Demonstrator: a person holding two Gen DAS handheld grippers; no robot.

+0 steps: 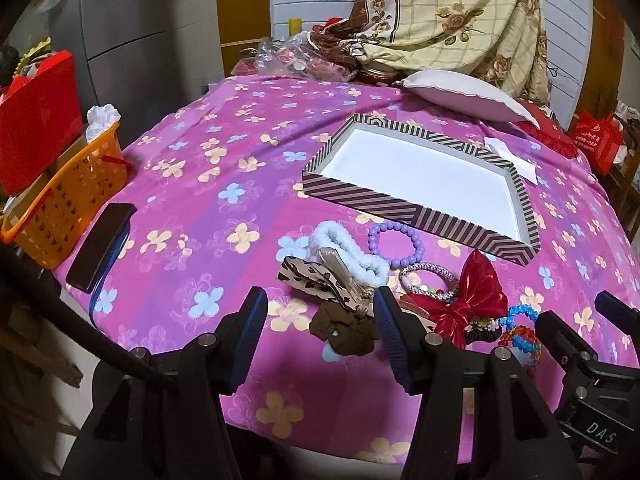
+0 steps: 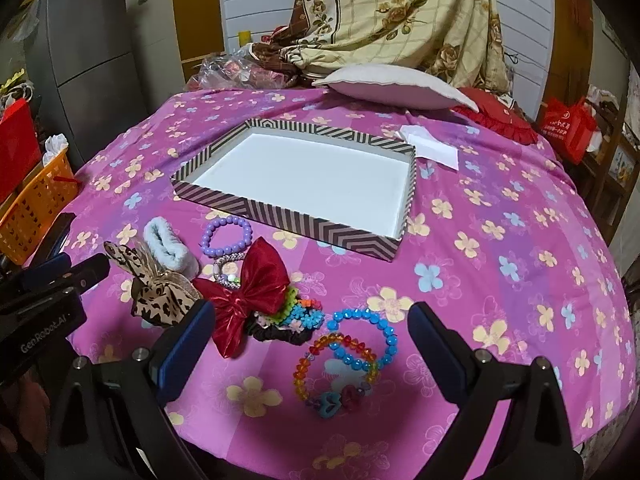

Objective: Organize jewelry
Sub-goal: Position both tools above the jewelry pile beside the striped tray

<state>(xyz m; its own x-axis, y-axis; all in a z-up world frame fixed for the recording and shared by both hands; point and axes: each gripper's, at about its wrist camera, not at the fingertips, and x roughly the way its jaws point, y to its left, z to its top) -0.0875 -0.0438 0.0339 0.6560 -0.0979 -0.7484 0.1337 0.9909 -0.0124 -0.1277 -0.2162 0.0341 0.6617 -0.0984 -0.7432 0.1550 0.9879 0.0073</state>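
A striped shallow box [image 1: 416, 216] [image 2: 280, 216] with a white inside lies empty on the pink flowered cloth. In front of it sits a heap of accessories: white fluffy scrunchie [image 1: 352, 250] [image 2: 170, 250], purple bead bracelet [image 1: 394, 244] [image 2: 226, 236], red bow [image 1: 472, 300] [image 2: 252, 292], leopard bow [image 1: 316, 278] [image 2: 160, 296], brown scrunchie [image 1: 344, 330], blue bead bracelet [image 2: 368, 336] and rainbow bead bracelet [image 2: 332, 372]. My left gripper [image 1: 320, 338] is open, low over the brown scrunchie. My right gripper [image 2: 308, 352] is open, straddling the blue and rainbow bracelets.
An orange basket [image 1: 60, 208] [image 2: 32, 208] and a dark phone-like slab [image 1: 100, 246] sit at the left edge. A pillow [image 1: 468, 96] [image 2: 396, 88], white paper [image 2: 432, 148], plastic bags and a draped blanket crowd the far side. Red bag [image 2: 568, 128] stands at the right.
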